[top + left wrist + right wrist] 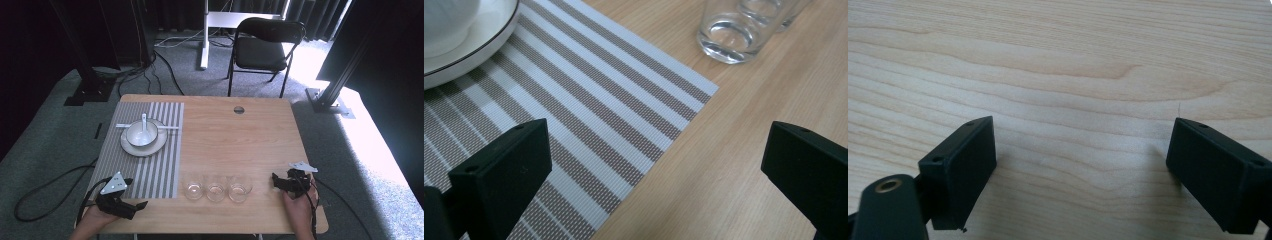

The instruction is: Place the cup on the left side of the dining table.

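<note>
Both grippers rest at the table's (260,130) near edge with jaws spread wide and empty: the left gripper (659,170) over the striped mat's (589,100) corner, the right gripper (1080,165) over bare wood. Three glasses (216,190) stand in a row between them, though the left gripper view cuts them off at the frame's top. On the mat sit one plate (131,147) and one bowl (141,133) holding a spoon (144,120), with further cutlery too small to identify.
</note>
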Tool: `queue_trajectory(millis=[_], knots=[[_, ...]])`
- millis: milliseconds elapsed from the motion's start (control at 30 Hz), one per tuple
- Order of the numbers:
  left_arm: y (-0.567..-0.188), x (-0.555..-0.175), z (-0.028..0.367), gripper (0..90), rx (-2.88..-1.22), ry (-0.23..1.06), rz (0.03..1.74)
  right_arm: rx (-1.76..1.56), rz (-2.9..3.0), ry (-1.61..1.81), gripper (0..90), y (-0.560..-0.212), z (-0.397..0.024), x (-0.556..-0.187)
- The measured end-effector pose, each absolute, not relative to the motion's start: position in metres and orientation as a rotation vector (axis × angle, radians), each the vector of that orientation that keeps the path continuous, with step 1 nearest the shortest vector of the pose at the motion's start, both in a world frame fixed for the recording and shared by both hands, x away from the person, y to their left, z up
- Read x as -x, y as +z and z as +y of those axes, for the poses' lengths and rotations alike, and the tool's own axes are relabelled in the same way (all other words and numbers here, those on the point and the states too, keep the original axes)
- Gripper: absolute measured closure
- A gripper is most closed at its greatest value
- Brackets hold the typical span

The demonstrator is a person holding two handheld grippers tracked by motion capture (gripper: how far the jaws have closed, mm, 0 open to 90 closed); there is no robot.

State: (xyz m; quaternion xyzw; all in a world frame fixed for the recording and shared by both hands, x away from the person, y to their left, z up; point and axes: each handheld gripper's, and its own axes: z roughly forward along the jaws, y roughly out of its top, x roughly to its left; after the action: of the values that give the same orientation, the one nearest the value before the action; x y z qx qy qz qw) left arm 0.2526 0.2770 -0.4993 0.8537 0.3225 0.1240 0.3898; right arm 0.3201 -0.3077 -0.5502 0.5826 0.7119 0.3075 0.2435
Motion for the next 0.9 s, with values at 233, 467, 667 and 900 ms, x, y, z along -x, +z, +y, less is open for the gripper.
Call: queue_trajectory(millis=[233,467,667,900], knots=[[-0.494,-0.255,0.265,0.2,-2.176,0.319,0.778,-1.592,1.945,0.84,12.0,-0.55,-0.308,-0.32],[-0.489,-0.26,0.253,0.2,-2.201,0.307,0.746,-1.591,1.945,0.84,12.0,-0.55,-0.308,-0.32],[-0.485,-0.263,0.243,0.2,-2.204,0.303,0.707,-1.592,1.945,0.84,12.0,-0.55,-0.308,-0.32],[-0.48,-0.267,0.227,0.2,-2.225,0.297,0.664,-1.591,1.945,0.84,12.0,-0.55,-0.308,-0.32]])
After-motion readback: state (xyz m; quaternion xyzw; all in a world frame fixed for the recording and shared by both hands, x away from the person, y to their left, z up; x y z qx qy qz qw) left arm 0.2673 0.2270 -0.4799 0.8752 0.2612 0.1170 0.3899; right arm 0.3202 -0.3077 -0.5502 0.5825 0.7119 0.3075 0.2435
